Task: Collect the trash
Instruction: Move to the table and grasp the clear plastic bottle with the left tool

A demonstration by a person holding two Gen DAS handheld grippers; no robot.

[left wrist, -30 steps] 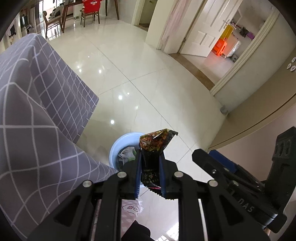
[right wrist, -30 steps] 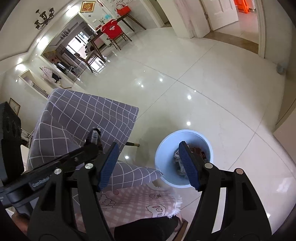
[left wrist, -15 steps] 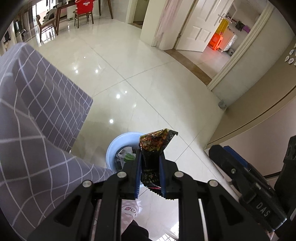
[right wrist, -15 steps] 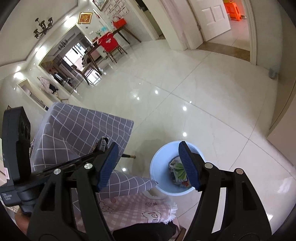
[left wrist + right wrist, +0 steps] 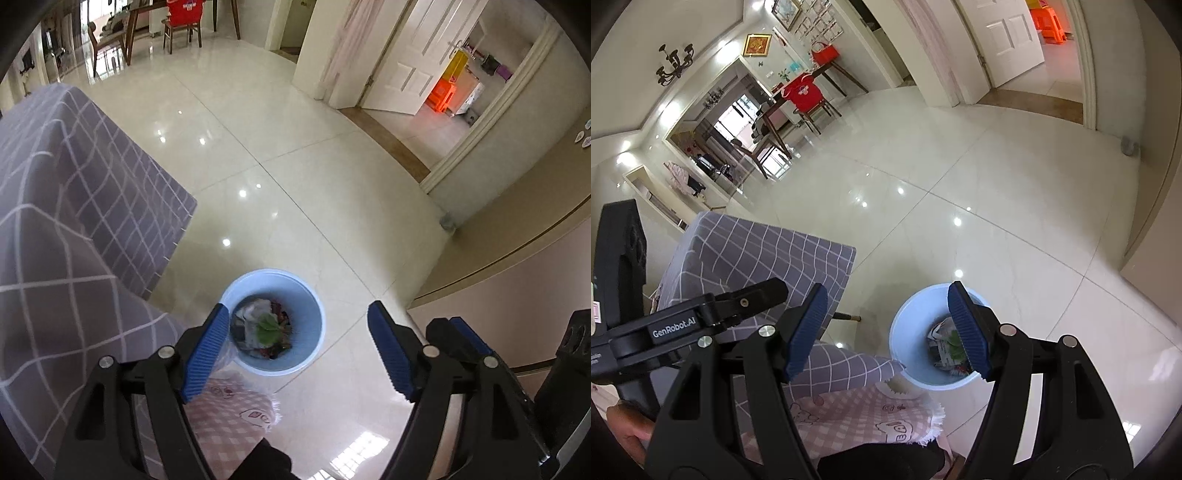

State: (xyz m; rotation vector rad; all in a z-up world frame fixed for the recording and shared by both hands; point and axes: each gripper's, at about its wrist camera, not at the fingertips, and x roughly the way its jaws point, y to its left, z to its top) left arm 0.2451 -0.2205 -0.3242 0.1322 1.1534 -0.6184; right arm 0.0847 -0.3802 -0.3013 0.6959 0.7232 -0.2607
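A light blue bin stands on the tiled floor beside the table, holding crumpled wrappers and other trash. My left gripper hangs open and empty right above the bin. My right gripper is open and empty too, held high beside the bin, its right finger in front of the bin's mouth. The left gripper's body shows at the left of the right wrist view, and the right gripper's body at the right of the left wrist view.
A table under a grey checked cloth stands left of the bin, its corner close to the bin's rim. A pink checked cloth lies below me. Glossy floor runs to a dining table and red chair and an open white door.
My left gripper has opened and the dark snack wrapper it held is gone from its fingers. The left gripper now looks down into the bin. The right gripper stayed open.
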